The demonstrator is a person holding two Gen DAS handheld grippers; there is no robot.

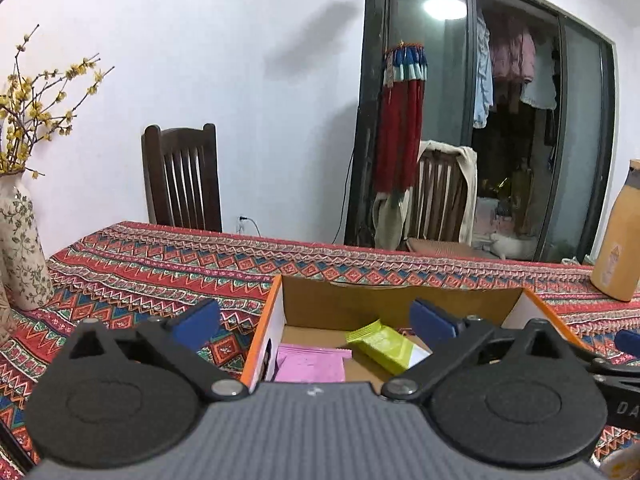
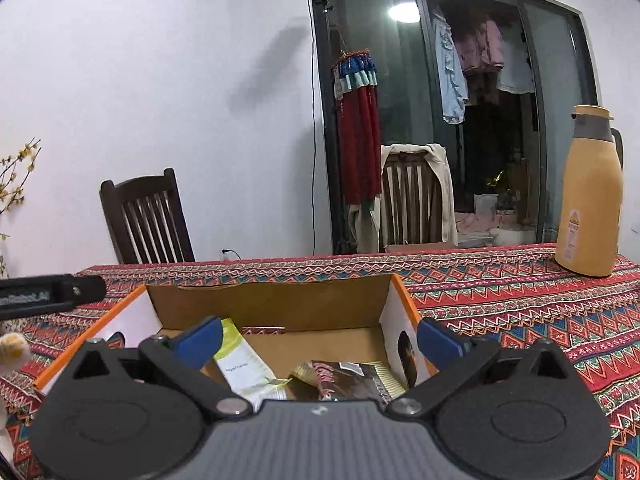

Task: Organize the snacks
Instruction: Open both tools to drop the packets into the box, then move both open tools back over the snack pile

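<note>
Both grippers' jaws wide, empty; brown packet half hidden (label unreadable) in box

Beneath the orange-rimmed cardboard box lies a red, blue and green zigzag tablecloth. Inside the box: pink packet, lime-green packet, brown wrapper. Right of the box, a mustard-yellow flask.

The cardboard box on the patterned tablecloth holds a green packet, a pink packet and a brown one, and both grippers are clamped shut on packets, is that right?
Not quite. Both wrist views show the left gripper and right gripper open, jaws wide apart and holding nothing. The rest stands: the cardboard box holds the green packet, pink packet and brown packet.
</note>
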